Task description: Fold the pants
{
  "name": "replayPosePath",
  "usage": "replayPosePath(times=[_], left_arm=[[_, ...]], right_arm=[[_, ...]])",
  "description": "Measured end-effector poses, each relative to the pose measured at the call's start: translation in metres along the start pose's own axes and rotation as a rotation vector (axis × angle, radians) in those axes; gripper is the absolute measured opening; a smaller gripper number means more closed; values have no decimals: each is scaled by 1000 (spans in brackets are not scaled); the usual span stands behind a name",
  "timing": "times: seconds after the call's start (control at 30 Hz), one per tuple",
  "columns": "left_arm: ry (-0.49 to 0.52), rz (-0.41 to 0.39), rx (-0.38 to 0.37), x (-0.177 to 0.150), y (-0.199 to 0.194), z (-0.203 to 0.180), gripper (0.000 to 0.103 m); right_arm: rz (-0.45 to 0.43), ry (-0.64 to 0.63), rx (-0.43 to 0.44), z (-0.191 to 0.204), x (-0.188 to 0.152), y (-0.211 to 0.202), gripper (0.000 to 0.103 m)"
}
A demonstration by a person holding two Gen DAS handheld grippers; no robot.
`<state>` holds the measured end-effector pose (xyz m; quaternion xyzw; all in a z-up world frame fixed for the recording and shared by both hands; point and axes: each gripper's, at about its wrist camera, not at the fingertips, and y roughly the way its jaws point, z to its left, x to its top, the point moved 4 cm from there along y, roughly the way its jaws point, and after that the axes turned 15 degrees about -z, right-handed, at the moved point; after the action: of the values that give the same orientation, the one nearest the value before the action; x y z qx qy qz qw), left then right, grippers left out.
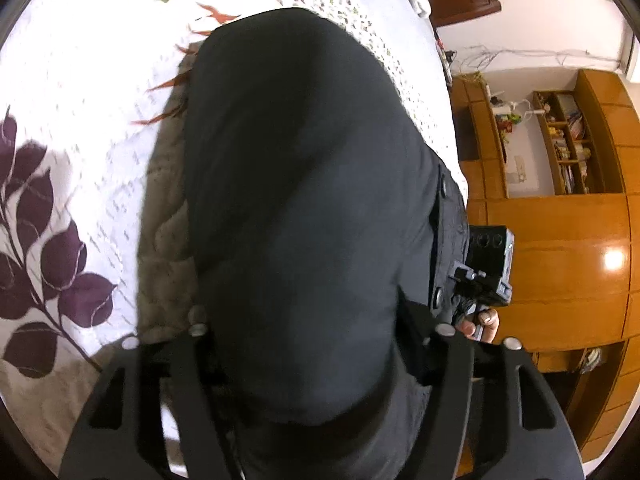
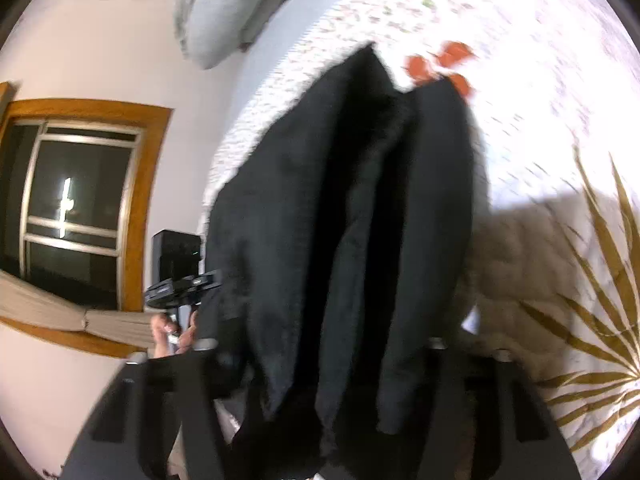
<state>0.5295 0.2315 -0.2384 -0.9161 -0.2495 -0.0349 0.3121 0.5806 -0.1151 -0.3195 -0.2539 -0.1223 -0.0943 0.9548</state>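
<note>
The black pants (image 1: 304, 200) hang lifted above the bed, held between both grippers. My left gripper (image 1: 320, 392) is shut on the pants' upper edge; the cloth drapes over its jaws and hides the fingertips. The waistband with snap buttons (image 1: 442, 190) runs along the right side, where the right gripper's body (image 1: 488, 264) and the hand on it show. In the right wrist view the pants (image 2: 352, 220) hang in long vertical folds, and my right gripper (image 2: 332, 408) is shut on their top edge. The left gripper's body (image 2: 180, 284) shows at the left.
The bed (image 1: 80, 120) has a white quilt with purple, green and gold leaf prints. A grey pillow (image 2: 224, 12) lies at its head. A wooden wardrobe with shelves (image 1: 560, 216) stands to one side, and a wood-framed window (image 2: 76, 200) is in the wall.
</note>
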Motion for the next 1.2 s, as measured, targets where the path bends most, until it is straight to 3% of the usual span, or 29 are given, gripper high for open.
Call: replayPosePath(times=[0.07, 0.17, 0.23, 0.4, 0.47, 0.57, 0.7, 0.8, 0.9, 1.03, 1.2], left_arm=[[9, -40, 5, 0, -10, -1, 64], [32, -145, -9, 3, -44, -10, 73], [88, -184, 37, -4, -60, -15, 78], [157, -186, 163, -26, -68, -3, 81], [126, -193, 179, -28, -66, 6, 82], [112, -201, 195, -29, -60, 10, 83], [58, -231, 122, -33, -71, 2, 82], [86, -303, 87, -42, -95, -10, 93], [71, -369, 72, -62, -124, -13, 94], [89, -457, 81, -106, -161, -25, 95], [218, -543, 206, -181, -196, -64, 98]], right_arm=[[-22, 3, -1, 2, -1, -5, 71], [-95, 10, 5, 5, -1, -32, 83], [-133, 1, -2, 5, -4, -51, 84], [-161, -61, -77, 4, -29, -75, 85], [-151, -69, -157, -4, -36, -68, 85], [-160, -72, -185, -6, -38, -65, 86], [-182, -56, -170, 7, -41, -72, 86], [-214, -55, -132, 32, -49, -81, 86], [-272, -39, -110, 39, -69, -103, 88], [-379, -48, -160, 45, -107, -131, 92], [-499, -141, -237, 83, -184, -177, 92]])
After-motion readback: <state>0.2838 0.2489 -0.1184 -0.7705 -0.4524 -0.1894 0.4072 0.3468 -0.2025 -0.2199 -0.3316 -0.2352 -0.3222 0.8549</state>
